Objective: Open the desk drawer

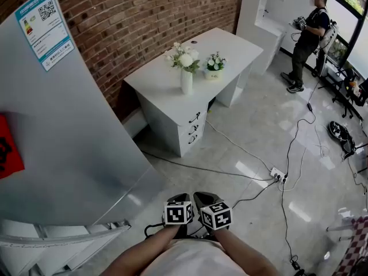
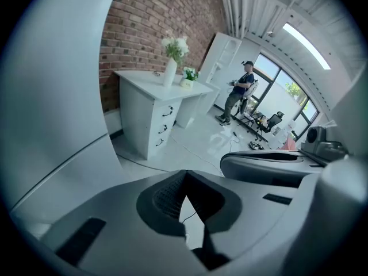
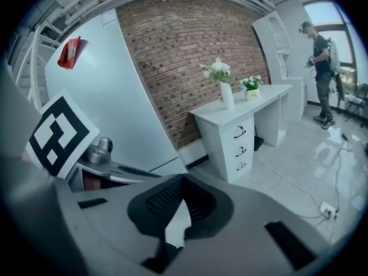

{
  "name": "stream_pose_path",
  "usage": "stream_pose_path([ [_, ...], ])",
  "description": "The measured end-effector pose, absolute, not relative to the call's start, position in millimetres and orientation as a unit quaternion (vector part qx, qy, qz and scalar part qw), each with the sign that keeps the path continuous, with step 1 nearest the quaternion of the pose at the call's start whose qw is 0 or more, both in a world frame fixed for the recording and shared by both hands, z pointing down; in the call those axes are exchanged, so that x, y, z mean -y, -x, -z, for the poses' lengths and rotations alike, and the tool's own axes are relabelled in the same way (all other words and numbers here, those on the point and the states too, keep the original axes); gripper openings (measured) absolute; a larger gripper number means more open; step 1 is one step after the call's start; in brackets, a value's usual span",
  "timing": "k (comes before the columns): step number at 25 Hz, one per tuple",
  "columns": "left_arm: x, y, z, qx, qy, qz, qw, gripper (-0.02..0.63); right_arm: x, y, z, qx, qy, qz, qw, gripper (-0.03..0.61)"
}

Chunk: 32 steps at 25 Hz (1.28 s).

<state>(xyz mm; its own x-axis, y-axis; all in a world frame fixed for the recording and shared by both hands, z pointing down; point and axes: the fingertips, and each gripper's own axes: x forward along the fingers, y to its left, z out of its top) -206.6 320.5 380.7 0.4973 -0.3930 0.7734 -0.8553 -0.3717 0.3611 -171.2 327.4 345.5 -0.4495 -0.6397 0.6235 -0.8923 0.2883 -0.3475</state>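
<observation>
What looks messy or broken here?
Nothing is broken. Only loose cables sprawl over the floor to a power strip. The desk is tidy, its drawers shut and the vase upright.

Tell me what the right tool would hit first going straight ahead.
Probably nothing close: the right tool points over bare floor toward the desk drawers, which it would likely meet first, though depth is unclear.
</observation>
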Motion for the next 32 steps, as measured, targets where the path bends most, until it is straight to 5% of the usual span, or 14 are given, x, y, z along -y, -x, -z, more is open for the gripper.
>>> stream_pose_path([
  [32, -384.5, 138.0, -383.7, 0.460, -0.737, -0.275, 0.411, 0.006, -418.4, 77.5, -356.7, 0.783, -0.480, -0.347, 0.191, 0.015],
])
